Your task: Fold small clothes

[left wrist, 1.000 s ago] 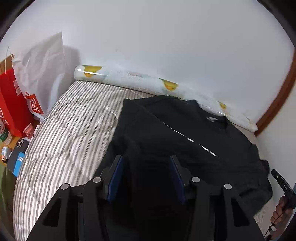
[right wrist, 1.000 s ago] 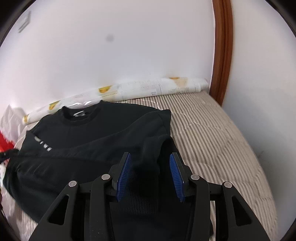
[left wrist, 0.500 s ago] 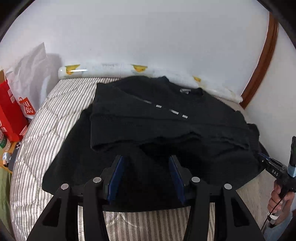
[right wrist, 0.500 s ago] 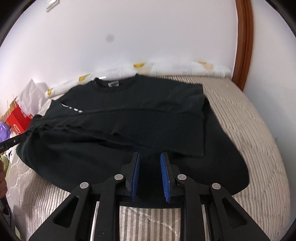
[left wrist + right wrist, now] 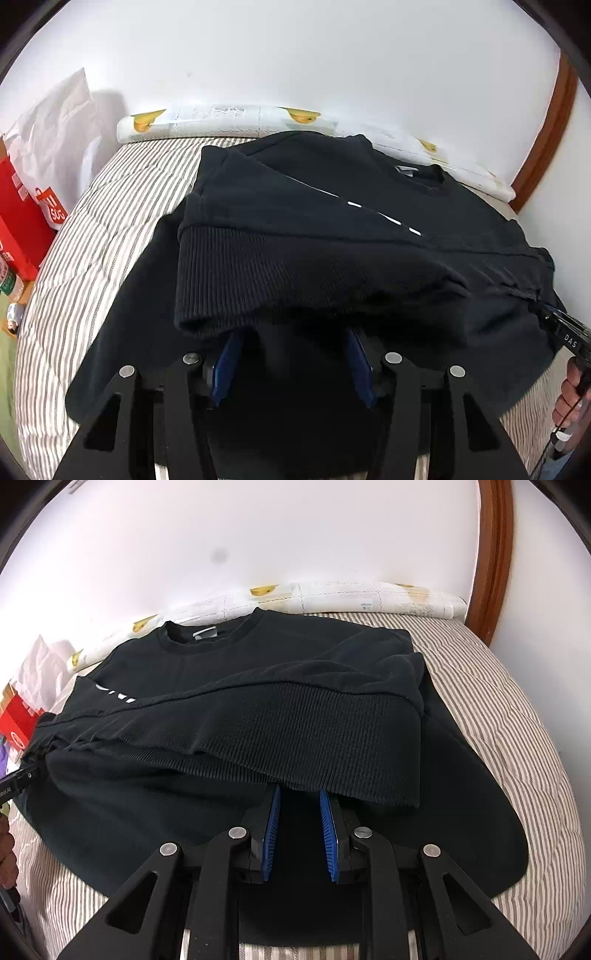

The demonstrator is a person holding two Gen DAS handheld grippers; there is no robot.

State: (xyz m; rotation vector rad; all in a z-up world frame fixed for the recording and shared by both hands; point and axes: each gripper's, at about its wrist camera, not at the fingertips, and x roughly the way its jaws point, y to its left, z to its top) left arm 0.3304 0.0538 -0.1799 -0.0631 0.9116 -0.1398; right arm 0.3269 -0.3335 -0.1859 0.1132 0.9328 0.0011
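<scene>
A black sweatshirt (image 5: 332, 206) (image 5: 258, 672) lies on the striped bed, collar toward the wall. Its lower part is doubled up over the chest. The ribbed hem (image 5: 295, 273) (image 5: 314, 731) hangs slightly lifted between both grippers. My left gripper (image 5: 293, 332) holds the hem's left end with its jaws fairly wide; the fabric hides its tips. My right gripper (image 5: 299, 794) has narrow jaws, and the hem covers its tips too. Each gripper also shows at the other view's edge: the right gripper (image 5: 561, 332), the left gripper (image 5: 18, 779), with cloth gathered toward each.
The striped bed cover (image 5: 110, 221) (image 5: 498, 701) reaches a white wall, with a rolled sheet printed in yellow (image 5: 221, 118) along it. A red bag (image 5: 18, 221) and a white bag (image 5: 51, 129) stand at the left. A wooden door frame (image 5: 491, 554) rises at the right.
Both grippers have come down toward the bed with the hem, which now lies folded up over the chest. The right jaws have narrowed. The left jaws look unchanged.
</scene>
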